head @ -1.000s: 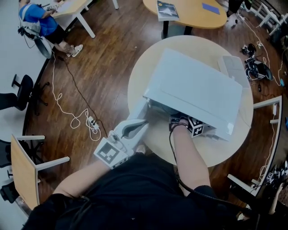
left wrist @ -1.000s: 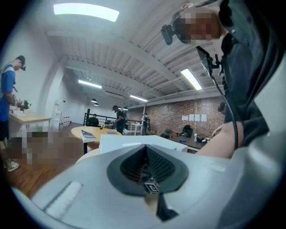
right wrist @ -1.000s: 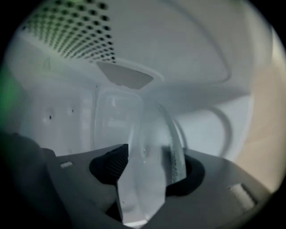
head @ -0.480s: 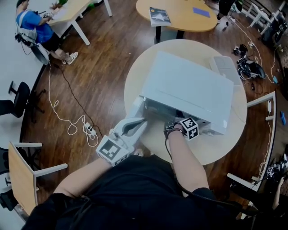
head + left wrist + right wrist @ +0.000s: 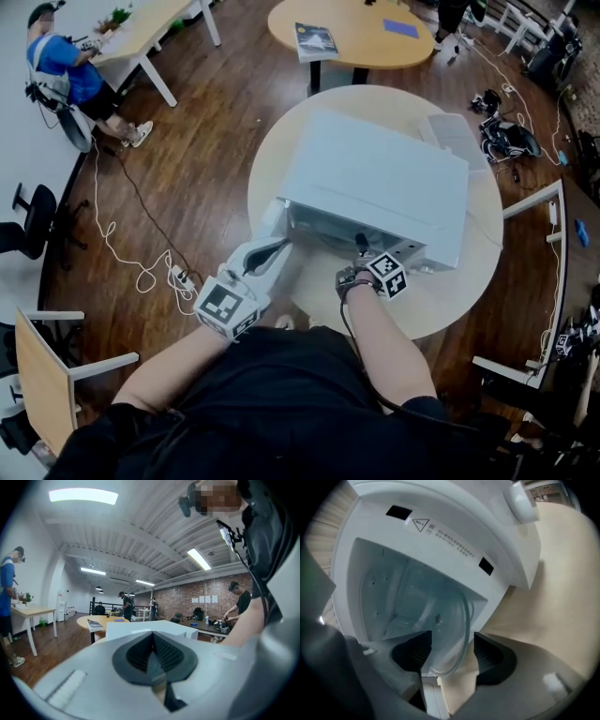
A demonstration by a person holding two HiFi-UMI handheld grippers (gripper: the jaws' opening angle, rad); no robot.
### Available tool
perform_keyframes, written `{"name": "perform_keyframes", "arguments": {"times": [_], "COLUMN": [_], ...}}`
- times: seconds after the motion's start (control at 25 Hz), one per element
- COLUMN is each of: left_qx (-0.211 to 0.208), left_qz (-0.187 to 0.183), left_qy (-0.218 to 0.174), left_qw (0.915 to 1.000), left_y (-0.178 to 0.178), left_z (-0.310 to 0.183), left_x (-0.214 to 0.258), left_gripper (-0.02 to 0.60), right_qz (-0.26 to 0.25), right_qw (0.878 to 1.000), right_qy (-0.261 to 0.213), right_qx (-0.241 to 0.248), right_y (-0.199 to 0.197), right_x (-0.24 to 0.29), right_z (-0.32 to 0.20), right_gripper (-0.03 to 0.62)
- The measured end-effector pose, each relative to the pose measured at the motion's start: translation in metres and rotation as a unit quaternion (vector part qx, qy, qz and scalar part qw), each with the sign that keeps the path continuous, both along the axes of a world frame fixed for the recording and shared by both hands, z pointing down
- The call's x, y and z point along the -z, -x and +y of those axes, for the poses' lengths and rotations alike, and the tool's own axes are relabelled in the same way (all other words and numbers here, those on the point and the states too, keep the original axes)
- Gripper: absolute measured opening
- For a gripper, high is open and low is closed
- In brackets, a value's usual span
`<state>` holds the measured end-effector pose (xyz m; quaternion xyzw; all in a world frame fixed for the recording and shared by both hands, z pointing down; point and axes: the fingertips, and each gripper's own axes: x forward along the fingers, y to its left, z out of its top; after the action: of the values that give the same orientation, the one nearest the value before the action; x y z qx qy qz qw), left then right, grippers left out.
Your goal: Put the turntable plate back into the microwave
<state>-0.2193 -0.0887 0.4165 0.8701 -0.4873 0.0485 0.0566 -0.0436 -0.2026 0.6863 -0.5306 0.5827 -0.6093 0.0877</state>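
Observation:
The white microwave (image 5: 375, 183) stands on a round beige table (image 5: 450, 300) with its door (image 5: 273, 218) swung open to the left. In the right gripper view the clear glass turntable plate (image 5: 457, 620) lies inside the cavity (image 5: 389, 597), its near rim between my jaws. My right gripper (image 5: 359, 244) (image 5: 450, 641) is at the cavity mouth; its jaws have just been opening and the pads stand clear of the plate. My left gripper (image 5: 279, 247) (image 5: 152, 634) hovers by the open door, shut with nothing in it.
A flat white slab (image 5: 453, 139) lies on the table behind the microwave. Another round table (image 5: 361, 33) with a book stands beyond. Cables and a power strip (image 5: 178, 277) trail over the wooden floor at left. A seated person (image 5: 58, 67) is far left.
My right gripper has drawn back out of the cavity toward me, its marker cube now free of the microwave's front edge. The left gripper has barely moved.

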Motion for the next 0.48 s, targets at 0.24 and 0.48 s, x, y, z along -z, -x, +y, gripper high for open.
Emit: {"name": "perform_keyframes", "arguments": {"times": [0.24, 0.48], "left_qx": [0.022, 0.003], "left_qz": [-0.004, 0.024], "left_qy": [0.007, 0.014], "left_qw": [0.9997, 0.9996], "left_y": [0.007, -0.02], "left_z": [-0.008, -0.013], "left_x": [-0.003, -0.009], "left_gripper": [0.006, 0.006], "right_qz": [0.006, 0.063], "right_qw": [0.999, 0.977], "right_qy": [-0.02, -0.103], "right_qx": [0.043, 0.177], "right_y": [-0.008, -0.018], "right_x": [0.009, 0.047], "right_z": [0.009, 0.047], "right_gripper": [0.282, 0.282]}}
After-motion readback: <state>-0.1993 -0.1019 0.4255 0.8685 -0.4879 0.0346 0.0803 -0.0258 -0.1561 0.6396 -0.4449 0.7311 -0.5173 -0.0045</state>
